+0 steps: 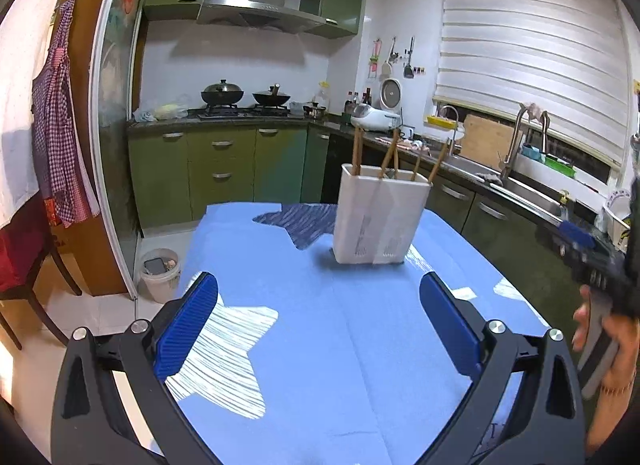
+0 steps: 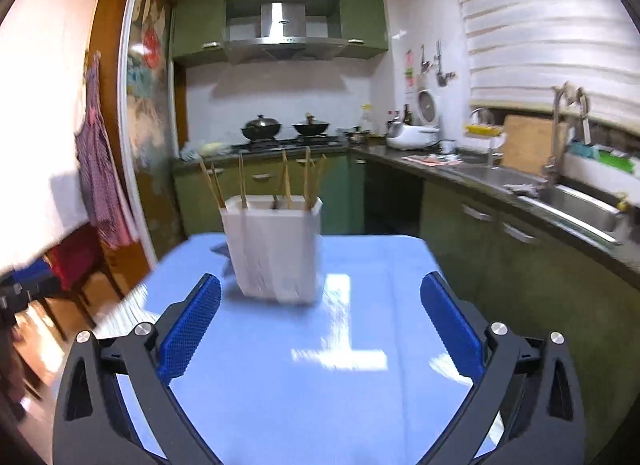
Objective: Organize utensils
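Observation:
A white utensil holder [image 1: 380,217] stands upright on the blue tablecloth [image 1: 320,345], with several wooden chopsticks [image 1: 357,153] standing in it. My left gripper [image 1: 320,297] is open and empty, above the cloth, short of the holder. In the right wrist view the same holder [image 2: 276,249] with its chopsticks [image 2: 243,181] stands ahead and left of centre. My right gripper [image 2: 320,297] is open and empty, over the cloth [image 2: 320,385]. The other gripper and the hand holding it show at the right edge of the left wrist view [image 1: 604,305].
Green kitchen cabinets [image 1: 224,169] with a hob and two woks [image 1: 222,95] stand behind the table. A counter with a steel sink [image 2: 576,205] runs along the right. A white bin [image 1: 159,273] and a wooden chair [image 1: 24,265] stand on the floor at left.

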`<state>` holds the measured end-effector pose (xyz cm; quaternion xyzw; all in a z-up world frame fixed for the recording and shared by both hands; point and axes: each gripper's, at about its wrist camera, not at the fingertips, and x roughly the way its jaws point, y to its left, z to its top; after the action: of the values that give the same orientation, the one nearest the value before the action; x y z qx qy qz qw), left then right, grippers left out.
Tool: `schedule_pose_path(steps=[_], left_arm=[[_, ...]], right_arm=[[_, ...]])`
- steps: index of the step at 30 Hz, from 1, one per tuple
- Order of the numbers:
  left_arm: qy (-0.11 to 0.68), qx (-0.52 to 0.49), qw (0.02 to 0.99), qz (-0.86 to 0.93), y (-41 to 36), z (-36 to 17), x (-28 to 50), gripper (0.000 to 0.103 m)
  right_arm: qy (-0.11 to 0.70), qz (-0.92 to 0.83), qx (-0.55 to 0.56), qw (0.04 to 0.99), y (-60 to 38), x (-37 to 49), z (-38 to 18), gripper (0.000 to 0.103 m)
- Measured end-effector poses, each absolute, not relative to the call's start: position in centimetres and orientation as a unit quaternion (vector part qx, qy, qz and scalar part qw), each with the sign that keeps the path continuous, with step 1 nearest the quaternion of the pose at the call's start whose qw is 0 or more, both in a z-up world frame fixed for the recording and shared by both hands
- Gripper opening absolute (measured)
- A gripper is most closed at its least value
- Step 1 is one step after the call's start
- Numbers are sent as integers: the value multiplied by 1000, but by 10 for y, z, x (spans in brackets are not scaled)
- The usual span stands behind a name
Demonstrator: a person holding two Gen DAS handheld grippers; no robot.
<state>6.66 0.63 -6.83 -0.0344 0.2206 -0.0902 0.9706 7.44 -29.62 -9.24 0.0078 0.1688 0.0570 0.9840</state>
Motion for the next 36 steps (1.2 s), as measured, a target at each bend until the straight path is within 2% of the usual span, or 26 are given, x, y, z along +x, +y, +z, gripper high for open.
schedule_pose_path(steps=[16, 36], left_arm=[[189, -15, 978, -83, -2, -45, 5, 96], [188, -16, 979, -72, 8, -40, -16, 96]], right_arm=[[120, 16, -8, 993, -293, -42, -58, 98], [137, 4, -4, 990, -294, -48, -57, 98]])
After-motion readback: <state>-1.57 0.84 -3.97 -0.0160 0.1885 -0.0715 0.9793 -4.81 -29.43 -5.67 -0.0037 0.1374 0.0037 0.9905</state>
